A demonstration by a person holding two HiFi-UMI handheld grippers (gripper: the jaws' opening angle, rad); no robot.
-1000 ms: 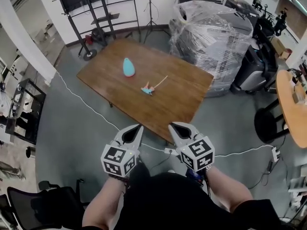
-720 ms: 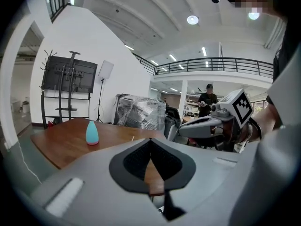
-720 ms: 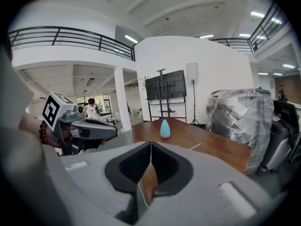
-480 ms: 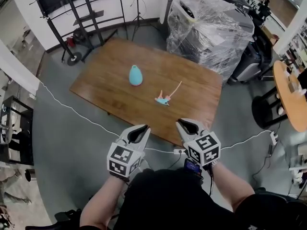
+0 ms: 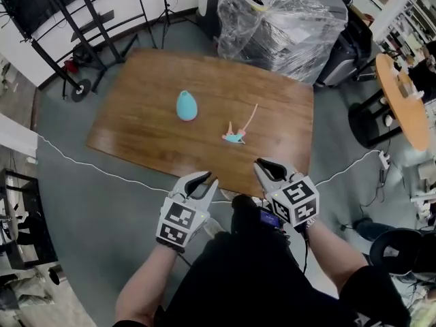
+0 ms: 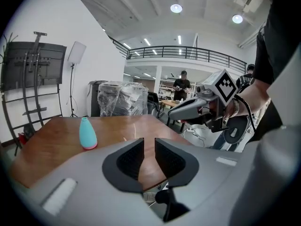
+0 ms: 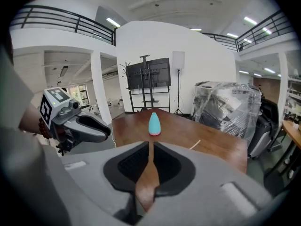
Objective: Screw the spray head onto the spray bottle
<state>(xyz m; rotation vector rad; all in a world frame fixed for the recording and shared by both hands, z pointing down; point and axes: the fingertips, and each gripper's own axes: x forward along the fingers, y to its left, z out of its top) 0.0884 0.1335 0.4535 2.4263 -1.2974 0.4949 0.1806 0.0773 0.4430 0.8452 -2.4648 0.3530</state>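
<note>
1. Spray bottle (image 5: 187,105) - teal, pinkish base, no head on it. It stands upright on the wooden table (image 5: 136,114), left of the middle.
2. Spray head (image 5: 234,137) lies on its side on the table, right of the bottle and nearer the person, apart from it. Its thin dip tube (image 5: 251,114) runs off toward the far right.
3. Left gripper (image 5: 206,179) is held at the near table edge, pointing at the table. Its jaws stand a small gap apart and have just been opening. Nothing is between them; only table top shows through the gap.
4. Right gripper (image 5: 264,165) is beside it at the same edge, aimed toward the bottle. Its jaws are parted by only a thin slit, having just been opening, and are also empty.
5. Both grippers are well short of the bottle and the spray head and touch neither.
6. Around the table: a plastic-wrapped machine (image 5: 279,19) past the far side, a white cable (image 5: 102,171) on the floor at left, and a round table (image 5: 398,107) at right.
</note>
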